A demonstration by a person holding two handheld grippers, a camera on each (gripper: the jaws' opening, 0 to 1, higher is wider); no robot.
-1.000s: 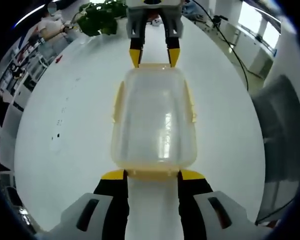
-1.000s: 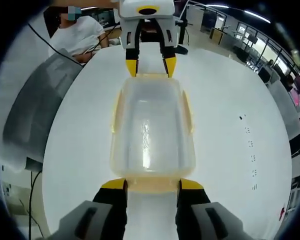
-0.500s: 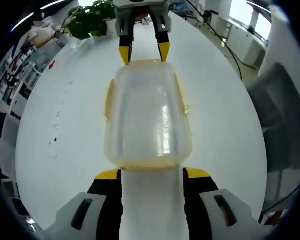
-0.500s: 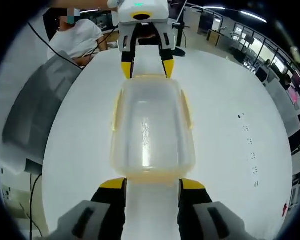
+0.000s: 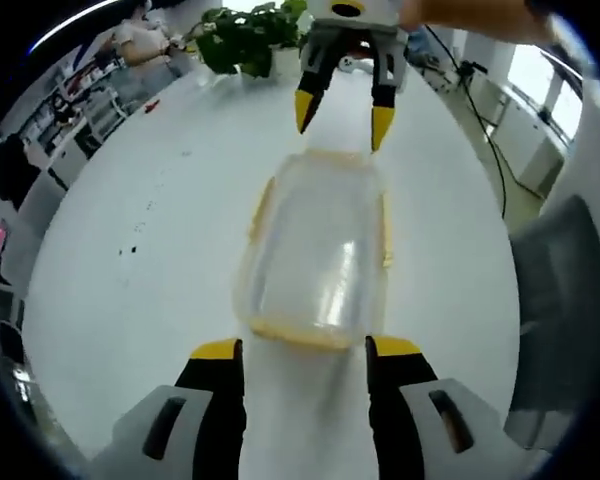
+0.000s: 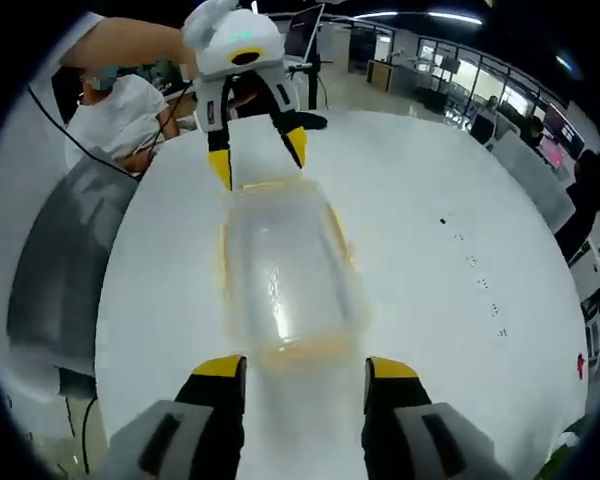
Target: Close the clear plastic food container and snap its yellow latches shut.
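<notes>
The clear plastic food container point(image 5: 320, 250) lies lengthwise on the white table point(image 5: 130, 260) with its lid on top and yellow latches along its sides and ends. My left gripper point(image 5: 305, 350) is open, its yellow tips just short of the near end and wider than it. In the same view my right gripper point(image 5: 342, 118) hangs open over the far end, clear of the box. In the right gripper view, the container point(image 6: 285, 270) sits ahead of my open right gripper point(image 6: 305, 367), and the left gripper point(image 6: 258, 158) stands open at the far end.
A potted plant point(image 5: 250, 35) stands at the table's far edge and a black cable point(image 5: 485, 120) runs along its right side. A grey chair point(image 5: 560, 300) is beside the table, also visible as a grey chair point(image 6: 60, 260) near a seated person point(image 6: 110, 110).
Both grippers have pulled back and lifted away from the container's two ends, which their tips had been touching. The container stays in place on the table.
</notes>
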